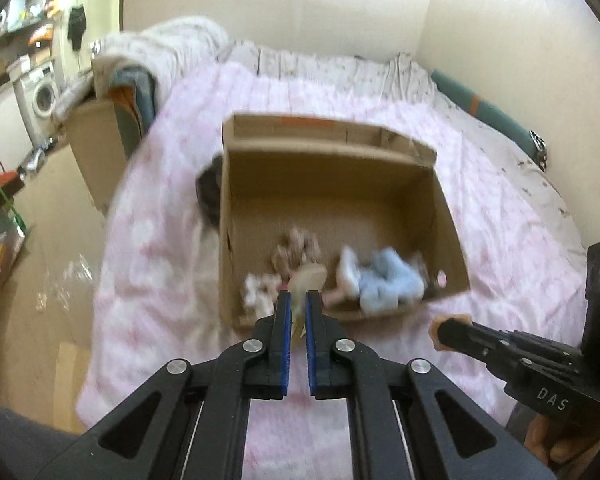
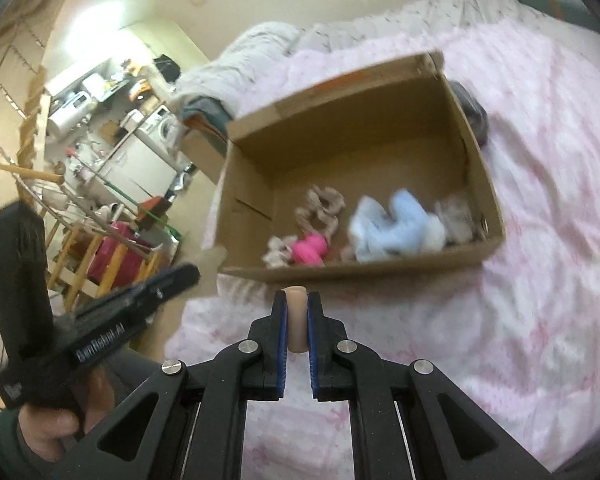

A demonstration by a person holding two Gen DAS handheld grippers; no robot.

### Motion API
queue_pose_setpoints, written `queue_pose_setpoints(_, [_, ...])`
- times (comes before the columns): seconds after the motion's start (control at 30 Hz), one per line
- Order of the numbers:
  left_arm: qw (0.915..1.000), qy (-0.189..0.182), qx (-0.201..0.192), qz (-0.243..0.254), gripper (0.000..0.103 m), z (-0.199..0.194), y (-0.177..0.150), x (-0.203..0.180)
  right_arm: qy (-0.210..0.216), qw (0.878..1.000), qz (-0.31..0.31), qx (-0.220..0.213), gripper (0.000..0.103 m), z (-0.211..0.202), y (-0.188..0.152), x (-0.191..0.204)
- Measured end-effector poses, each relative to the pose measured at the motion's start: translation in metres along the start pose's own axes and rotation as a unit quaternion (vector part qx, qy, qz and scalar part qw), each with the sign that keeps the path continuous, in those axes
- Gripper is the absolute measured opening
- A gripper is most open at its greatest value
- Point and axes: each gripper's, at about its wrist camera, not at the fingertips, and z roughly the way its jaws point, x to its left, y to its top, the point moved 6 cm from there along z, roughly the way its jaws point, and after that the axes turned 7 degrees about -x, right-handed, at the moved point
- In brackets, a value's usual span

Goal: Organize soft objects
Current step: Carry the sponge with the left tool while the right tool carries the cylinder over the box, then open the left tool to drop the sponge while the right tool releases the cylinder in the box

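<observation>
A pink bedspread (image 1: 148, 240) carries an open cardboard box (image 2: 476, 184) holding a blue plush toy (image 2: 400, 228) and other soft pieces (all blurred). The left gripper (image 1: 298, 300) pinches a beige soft item (image 1: 310, 278) at the box's near edge; the right gripper (image 2: 297, 304) clamps a peach soft piece (image 2: 297, 320) just short of the box.

Left gripper (image 1: 298, 304) pointing forward and slightly down, blue-padded jaws nearly together, clamped on a pale soft piece (image 1: 306, 280) that sticks out past the tips. Right gripper (image 2: 297, 306) held lower and to the right, jaws likewise narrowed, pinching a small peach-coloured piece (image 2: 297, 320) upright between the pads. Seen from the right wrist camera, left hand (image 2: 50, 426) wrapped around the black handle, bare fingers curled underneath. From the left wrist camera, right hand (image 1: 556, 442) only partly visible beneath its handle.
</observation>
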Motion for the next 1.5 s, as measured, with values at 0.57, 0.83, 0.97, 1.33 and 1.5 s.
queue_pose_setpoints(0.57, [0.9991, 0.039, 0.012, -0.006, 0.006, 0.055, 0.055, 0.013, -0.023, 0.999, -0.012, -0.039, 0.01, 0.03, 0.08, -0.037])
queue_pose_setpoints(0.83, [0.9979, 0.058, 0.028, -0.001, 0.007, 0.084, 0.052, 0.002, -0.043, 0.999, 0.029, -0.002, 0.01, 0.052, 0.066, -0.066])
queue_pose_setpoints(0.97, [0.9974, 0.059, 0.04, 0.012, 0.007, 0.097, 0.048, -0.006, -0.049, 0.998, 0.031, -0.002, 0.01, 0.055, 0.068, -0.067])
queue_pose_setpoints(1.33, [0.9954, 0.059, 0.071, 0.027, 0.007, 0.128, 0.036, -0.019, -0.076, 0.996, 0.041, -0.008, 0.01, 0.06, 0.068, -0.076])
queue_pose_setpoints(1.5, [0.9945, 0.06, 0.082, 0.027, 0.014, 0.133, 0.031, -0.017, -0.077, 0.996, 0.047, -0.007, 0.01, 0.062, 0.068, -0.078])
